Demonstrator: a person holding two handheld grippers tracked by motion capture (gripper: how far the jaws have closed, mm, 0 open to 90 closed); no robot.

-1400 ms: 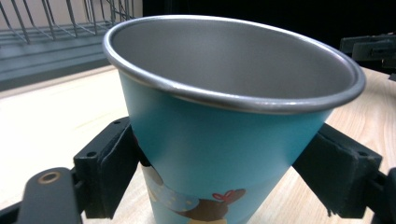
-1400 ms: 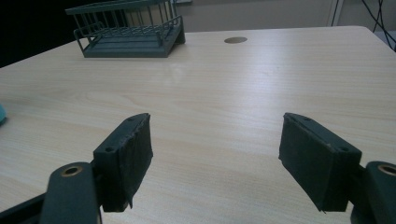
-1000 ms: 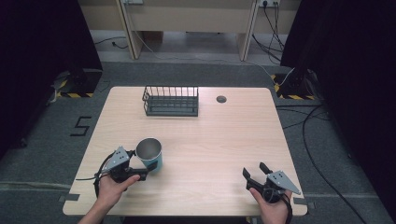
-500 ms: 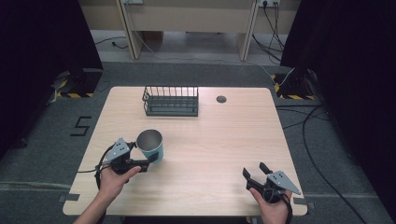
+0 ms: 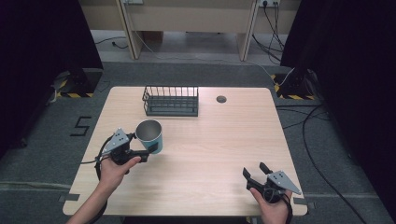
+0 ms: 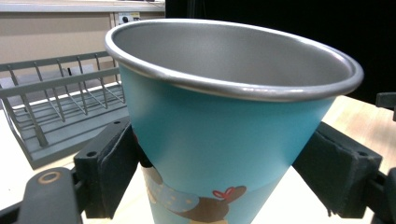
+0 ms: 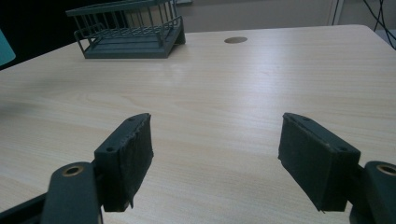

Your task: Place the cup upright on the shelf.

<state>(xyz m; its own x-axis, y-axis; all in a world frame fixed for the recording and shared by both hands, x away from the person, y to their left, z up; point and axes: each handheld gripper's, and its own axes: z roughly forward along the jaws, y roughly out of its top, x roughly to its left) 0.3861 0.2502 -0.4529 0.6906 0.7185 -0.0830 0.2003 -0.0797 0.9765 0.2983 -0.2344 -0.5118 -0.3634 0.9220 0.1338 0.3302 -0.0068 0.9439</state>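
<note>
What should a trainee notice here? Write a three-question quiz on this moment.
1. True or false: the left tool grips the teal cup.
2. The right tool's jaws are: A) shut B) open with nothing between them C) holding the rack.
3. What stands at the far side of the table, beyond the cup?

Key: 1 true; 2 B; 3 the grey wire rack.

A brushed matt metal interior and rolled metal rim are seen on the cup point(image 6: 233, 126), with a smooth teal printed coating outside. The desk point(image 5: 224, 140) is surfaced in pale matt wood-grain laminate. The rack point(image 5: 171, 101) is formed of grey coated wire.
</note>
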